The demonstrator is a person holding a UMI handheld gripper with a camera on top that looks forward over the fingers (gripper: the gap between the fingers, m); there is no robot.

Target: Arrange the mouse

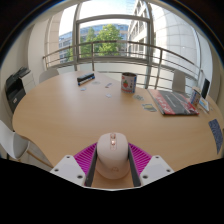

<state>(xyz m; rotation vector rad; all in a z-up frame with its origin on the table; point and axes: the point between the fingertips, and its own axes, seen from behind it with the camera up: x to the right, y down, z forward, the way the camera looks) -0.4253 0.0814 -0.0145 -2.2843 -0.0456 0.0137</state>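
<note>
A pale beige computer mouse [112,153] with a small scroll wheel sits between my two fingers, its nose pointing away from me over the round wooden table [60,115]. My gripper [112,158] is shut on the mouse: the pink pads [86,157] press against both of its sides. I cannot tell whether the mouse rests on the table or is held just above it.
Beyond the fingers a mug [128,82] stands at the far side of the table. A colourful keyboard-like item [172,102] lies far right. A small dark object [86,77] lies far left. A black device [17,88] and a chair [14,140] are at the left edge.
</note>
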